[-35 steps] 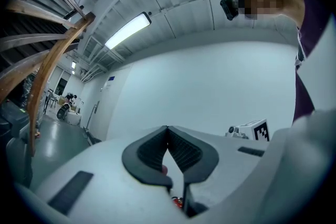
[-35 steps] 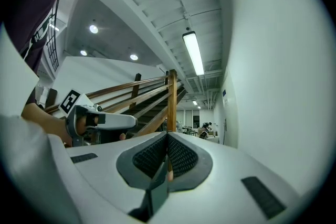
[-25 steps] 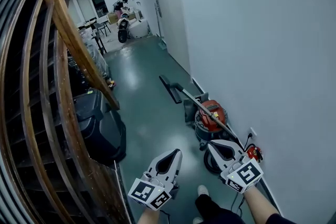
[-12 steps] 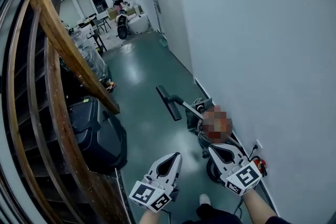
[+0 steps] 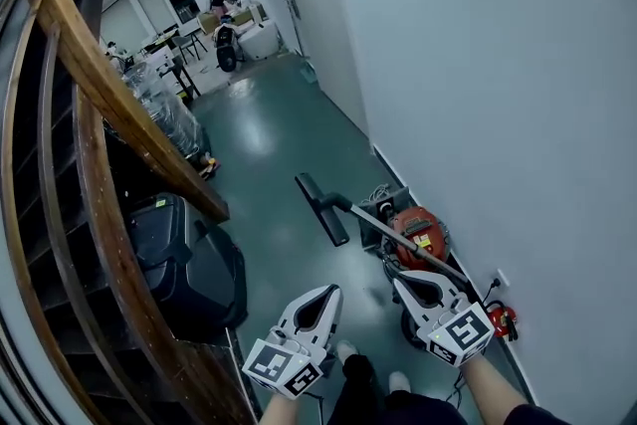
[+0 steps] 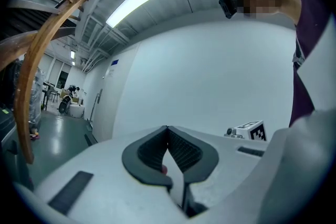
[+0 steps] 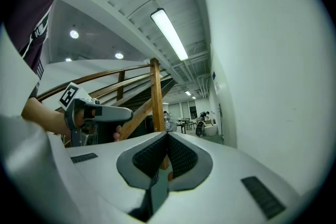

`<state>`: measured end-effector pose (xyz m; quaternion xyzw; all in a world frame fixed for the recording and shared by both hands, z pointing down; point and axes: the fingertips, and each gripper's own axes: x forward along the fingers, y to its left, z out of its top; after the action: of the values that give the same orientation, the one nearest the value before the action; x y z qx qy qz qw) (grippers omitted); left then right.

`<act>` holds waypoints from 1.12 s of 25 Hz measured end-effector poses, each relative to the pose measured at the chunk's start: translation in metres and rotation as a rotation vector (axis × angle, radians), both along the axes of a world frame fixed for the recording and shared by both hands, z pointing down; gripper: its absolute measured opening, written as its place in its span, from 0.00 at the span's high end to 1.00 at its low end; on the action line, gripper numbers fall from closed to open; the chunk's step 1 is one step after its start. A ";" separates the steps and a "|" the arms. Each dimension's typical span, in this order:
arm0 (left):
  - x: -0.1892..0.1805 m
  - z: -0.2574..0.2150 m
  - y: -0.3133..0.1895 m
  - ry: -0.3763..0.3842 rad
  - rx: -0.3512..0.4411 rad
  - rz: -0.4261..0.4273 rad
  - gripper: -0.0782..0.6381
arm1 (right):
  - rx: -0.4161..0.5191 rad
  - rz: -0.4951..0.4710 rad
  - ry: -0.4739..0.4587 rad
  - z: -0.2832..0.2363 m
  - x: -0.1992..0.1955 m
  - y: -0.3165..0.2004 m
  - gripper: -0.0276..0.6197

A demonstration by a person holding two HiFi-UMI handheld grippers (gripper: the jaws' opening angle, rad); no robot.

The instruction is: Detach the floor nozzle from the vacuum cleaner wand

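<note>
The black floor nozzle [image 5: 320, 208] lies on the green floor, joined to the silver wand [image 5: 398, 239]. The wand slants back over the red canister vacuum [image 5: 420, 234] by the right wall. My left gripper [image 5: 335, 289] is shut and empty, held level short of the nozzle. My right gripper [image 5: 399, 277] is also shut and empty, just in front of the canister and close to the wand's near end. In the left gripper view the left gripper [image 6: 167, 127] has its jaws pressed together against the white wall. The right gripper [image 7: 167, 135] shows closed jaws too.
A curved wooden stair banister [image 5: 100, 85] fills the left side, with a black bin [image 5: 189, 259] under it. A red plug [image 5: 503, 319] sits at a wall socket low on the right. Desks and people [image 5: 221, 5] are at the corridor's far end.
The whole view has advanced along the corridor. The vacuum and nozzle now appear nearer and lower in the head view. Both grippers stay shut in the same pose.
</note>
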<state>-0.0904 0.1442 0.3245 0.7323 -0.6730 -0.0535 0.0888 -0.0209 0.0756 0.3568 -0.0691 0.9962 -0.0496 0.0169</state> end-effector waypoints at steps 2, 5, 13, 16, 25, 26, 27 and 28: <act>-0.012 0.005 -0.011 0.004 0.000 0.013 0.88 | -0.001 0.010 0.005 0.006 -0.012 -0.010 0.93; -0.033 0.012 -0.031 0.016 0.003 0.037 0.88 | 0.000 0.034 0.012 0.012 -0.033 -0.026 0.93; -0.102 0.030 -0.088 0.059 -0.010 0.112 0.88 | -0.017 0.103 0.044 0.025 -0.097 -0.072 0.93; -0.127 0.037 -0.104 0.068 -0.022 0.147 0.88 | -0.021 0.130 0.065 0.033 -0.118 -0.083 0.93; -0.165 0.052 -0.137 0.100 -0.055 0.213 0.88 | -0.053 0.191 0.098 0.048 -0.151 -0.106 0.93; -0.165 0.053 -0.140 0.103 -0.058 0.215 0.88 | -0.059 0.192 0.100 0.050 -0.152 -0.108 0.93; -0.165 0.055 -0.142 0.105 -0.062 0.217 0.88 | -0.067 0.191 0.099 0.052 -0.151 -0.110 0.93; -0.165 0.057 -0.144 0.105 -0.066 0.218 0.88 | -0.074 0.190 0.098 0.055 -0.151 -0.112 0.93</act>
<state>-0.2550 0.0000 0.3811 0.7940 -0.5852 -0.0597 0.1534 -0.1717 -0.0368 0.4115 -0.1661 0.9823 -0.0810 -0.0298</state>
